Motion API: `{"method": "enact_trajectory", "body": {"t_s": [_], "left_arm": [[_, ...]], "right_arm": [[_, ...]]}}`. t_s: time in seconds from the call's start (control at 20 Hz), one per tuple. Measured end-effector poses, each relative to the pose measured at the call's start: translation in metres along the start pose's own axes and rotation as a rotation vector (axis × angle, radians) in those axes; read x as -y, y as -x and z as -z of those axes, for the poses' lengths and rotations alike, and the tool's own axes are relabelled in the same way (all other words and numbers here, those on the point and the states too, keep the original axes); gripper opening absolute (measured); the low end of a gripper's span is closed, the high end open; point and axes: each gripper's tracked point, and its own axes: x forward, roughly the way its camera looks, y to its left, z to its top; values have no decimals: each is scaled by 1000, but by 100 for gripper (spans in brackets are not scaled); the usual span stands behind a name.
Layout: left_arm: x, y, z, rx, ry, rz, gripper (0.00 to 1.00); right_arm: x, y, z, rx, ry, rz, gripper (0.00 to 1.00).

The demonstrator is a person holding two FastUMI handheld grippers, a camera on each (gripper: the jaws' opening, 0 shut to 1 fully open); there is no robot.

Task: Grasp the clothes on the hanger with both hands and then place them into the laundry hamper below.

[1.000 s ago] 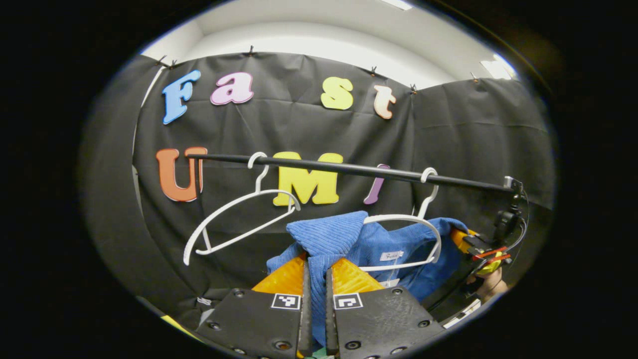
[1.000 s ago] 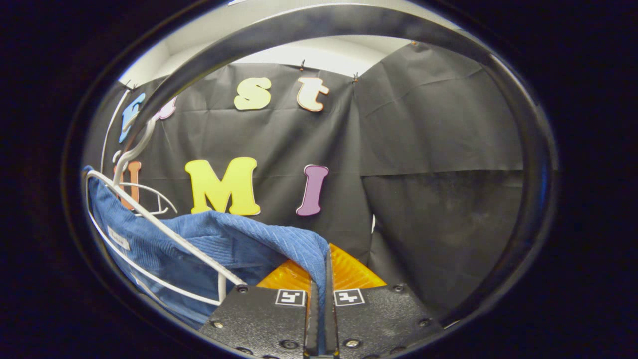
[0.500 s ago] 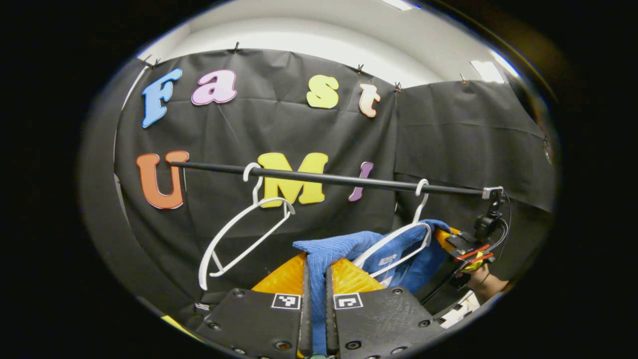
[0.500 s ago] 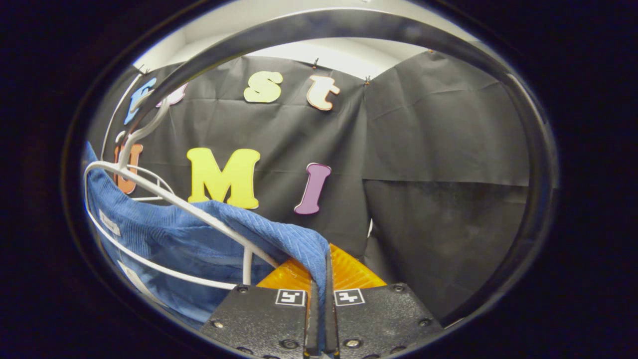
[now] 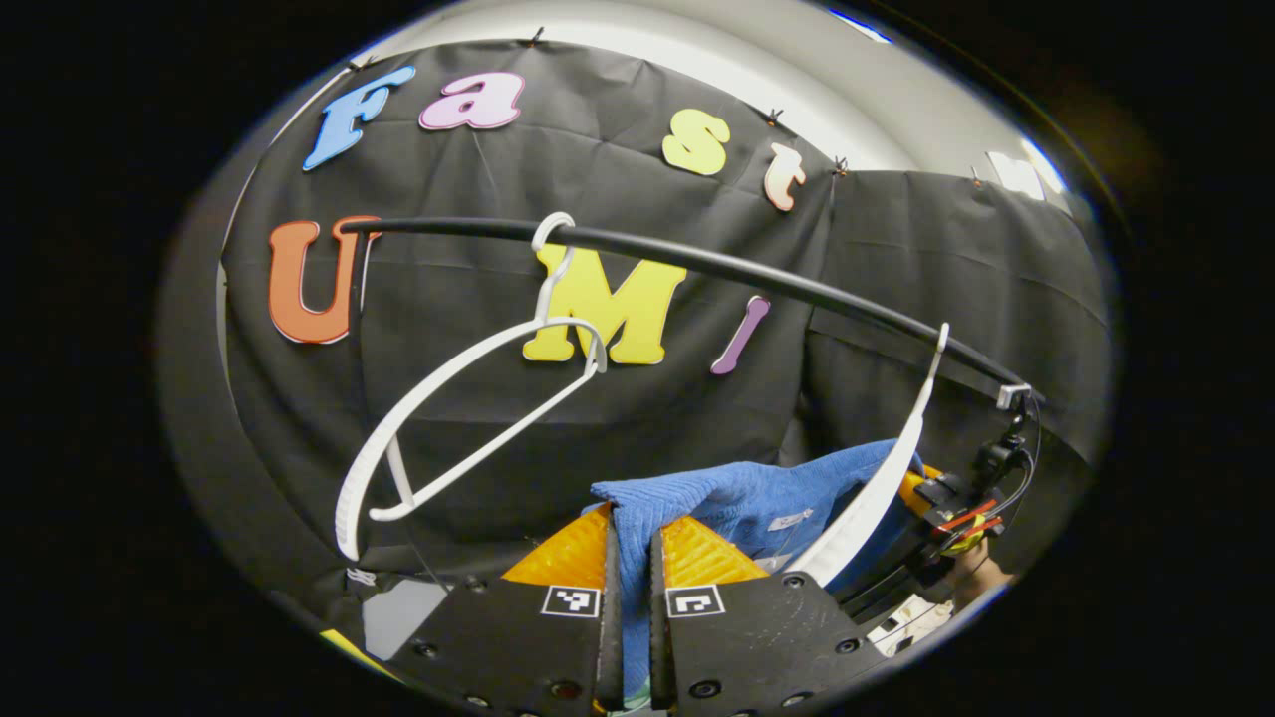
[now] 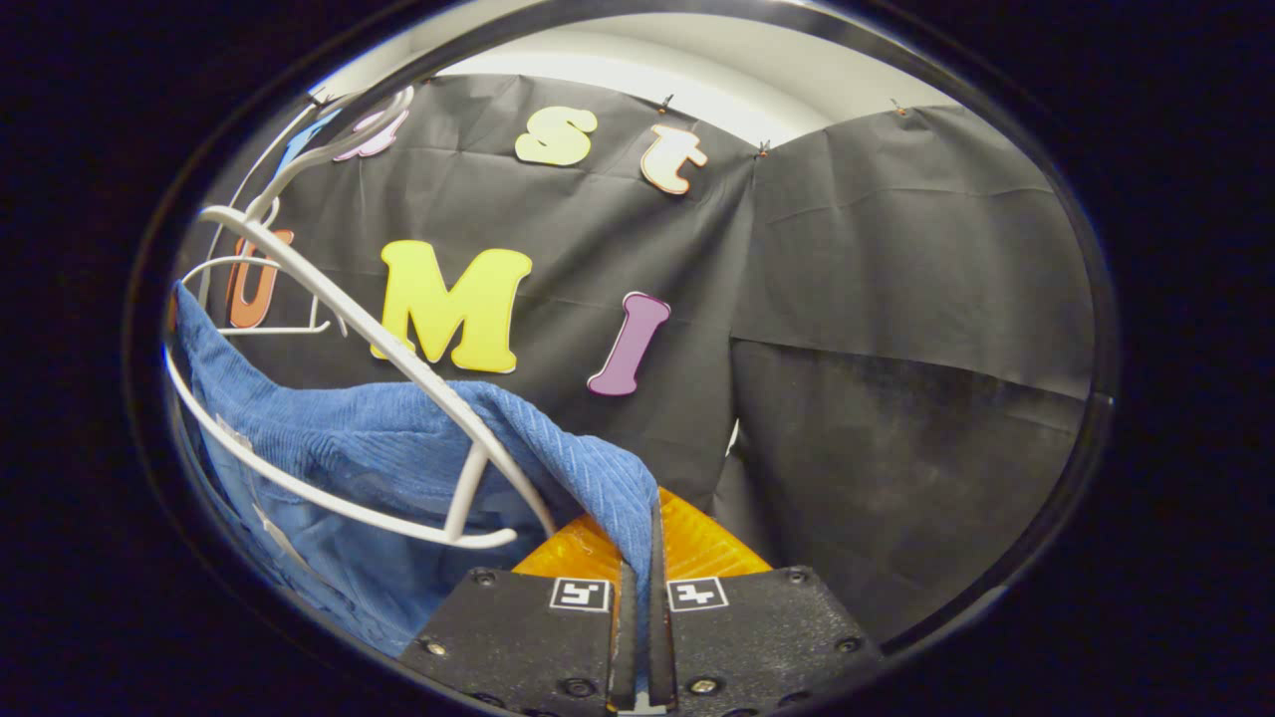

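Left tool [image 5: 630,543]: fingers pressed together, pinching a fold of the blue garment [image 5: 742,503]. Right tool [image 6: 642,553]: pinching the garment's other edge. The garment hangs between both tools, partly on the tilted white hanger [image 6: 398,363] below the rail [image 5: 697,261].

Two white hangers [image 5: 448,418] [image 5: 877,488], one blue garment [image 5: 737,498], one rail [image 5: 697,264].

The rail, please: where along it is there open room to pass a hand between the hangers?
In the left gripper view, the rail runs bare between the empty hanger and the tilted hanger. It is crowded lower right, where the blue garment, the tilted hanger and the right hand-held gripper bunch together.
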Motion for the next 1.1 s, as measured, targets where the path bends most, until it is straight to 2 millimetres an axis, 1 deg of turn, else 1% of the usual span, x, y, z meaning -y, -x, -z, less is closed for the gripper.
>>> {"method": "enact_trajectory", "body": {"t_s": [0.1, 0.2, 0.25, 0.35, 0.45, 0.5, 0.55, 0.6, 0.65, 0.7, 0.75, 0.85, 0.95, 1.0, 1.05, 1.1], "left_arm": [[-2, -3, 7, -5, -7, 19, 10], [-2, -7, 16, -9, 0, 41, 10], [-4, -9, 20, -13, 5, 45, 10], [-9, -15, 27, -19, 17, 56, 10], [-12, -16, 38, -33, 17, 57, 10], [-13, -17, 44, -44, 16, 54, 11], [-14, -18, 49, -52, 15, 56, 14], [-15, -20, 54, -59, 13, 56, 10], [-15, -20, 61, -68, 10, 55, 11], [-18, -17, 70, -78, 7, 52, 14], [-20, -15, 78, -90, 11, 49, 11], [-20, -16, 93, -112, 33, 52, 11], [-22, -13, 109, -134, 44, 40, 11], [-23, -10, 118, -143, 49, 35, 14], [-24, -9, 123, -143, 64, 33, 14], [-24, -9, 128, -151, 92, 37, 11]], "right_arm": [[-3, 0, 4, -24, -4, 2, 8], [-9, -1, 15, -68, -17, -6, 8], [-12, 3, 20, -87, -21, -4, 8], [-12, 11, 25, -92, -13, 3, 8], [-12, 7, 27, -92, 1, 9, 8], [-12, 7, 29, -101, 3, 9, 8], [-12, 9, 32, -116, 2, 6, 8], [-14, 11, 35, -130, -4, 5, 8], [-16, 16, 39, -145, -9, 6, 8], [-18, 20, 43, -161, -18, 7, 8], [-17, 26, 47, -180, -27, 8, 8], [-20, 33, 56, -216, -57, 6, 8], [-29, 39, 66, -252, -96, -6, 8], [-35, 43, 68, -268, -118, -21, 8], [-39, 47, 72, -282, -138, -30, 8], [-43, 49, 76, -299, -152, -38, 8]]}}
